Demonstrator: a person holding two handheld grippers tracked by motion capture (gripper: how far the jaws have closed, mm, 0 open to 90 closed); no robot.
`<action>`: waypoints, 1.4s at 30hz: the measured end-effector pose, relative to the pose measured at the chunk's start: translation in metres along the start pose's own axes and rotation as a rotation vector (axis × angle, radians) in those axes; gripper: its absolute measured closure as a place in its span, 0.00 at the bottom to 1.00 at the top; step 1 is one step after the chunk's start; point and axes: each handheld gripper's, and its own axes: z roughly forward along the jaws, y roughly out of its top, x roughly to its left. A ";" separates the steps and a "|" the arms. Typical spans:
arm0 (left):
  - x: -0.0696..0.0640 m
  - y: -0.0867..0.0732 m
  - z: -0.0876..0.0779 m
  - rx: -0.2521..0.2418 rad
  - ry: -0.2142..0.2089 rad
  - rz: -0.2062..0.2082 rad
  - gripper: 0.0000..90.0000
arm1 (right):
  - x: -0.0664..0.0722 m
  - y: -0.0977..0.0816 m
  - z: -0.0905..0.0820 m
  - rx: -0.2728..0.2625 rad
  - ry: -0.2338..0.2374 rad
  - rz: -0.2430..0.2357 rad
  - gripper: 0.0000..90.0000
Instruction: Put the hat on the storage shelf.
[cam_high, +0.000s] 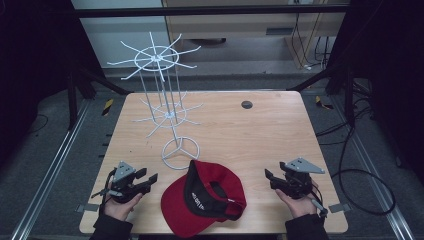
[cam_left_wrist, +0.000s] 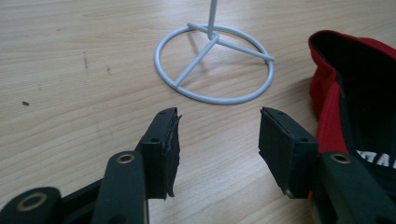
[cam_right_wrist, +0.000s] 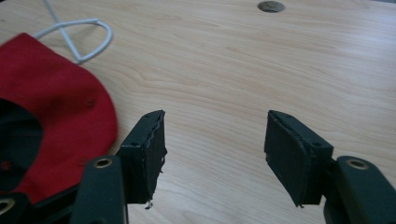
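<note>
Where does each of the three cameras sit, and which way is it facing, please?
High view: above the near table edge, looking forward and down; hands, left gripper, right gripper.
Left gripper view: rides the open left gripper, facing the rack's ring base.
Right gripper view: rides the open right gripper, facing across bare tabletop.
All three share the red cap and ring base.

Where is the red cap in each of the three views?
High view: cap at bottom centre, between the grippers.
Left gripper view: cap at the right edge.
Right gripper view: cap at the left.
Shared landmark: the stand's ring base beside the cap.
</note>
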 end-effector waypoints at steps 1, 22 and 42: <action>0.000 0.000 0.000 0.000 0.000 0.000 0.53 | 0.000 0.000 0.000 0.000 0.000 0.000 0.43; -0.034 -0.002 0.001 0.065 -0.114 0.086 0.54 | 0.070 0.001 0.006 0.090 0.212 -0.106 0.50; -0.045 -0.007 0.018 0.195 -0.160 0.105 0.77 | 0.115 -0.016 0.022 0.198 0.344 -0.223 0.58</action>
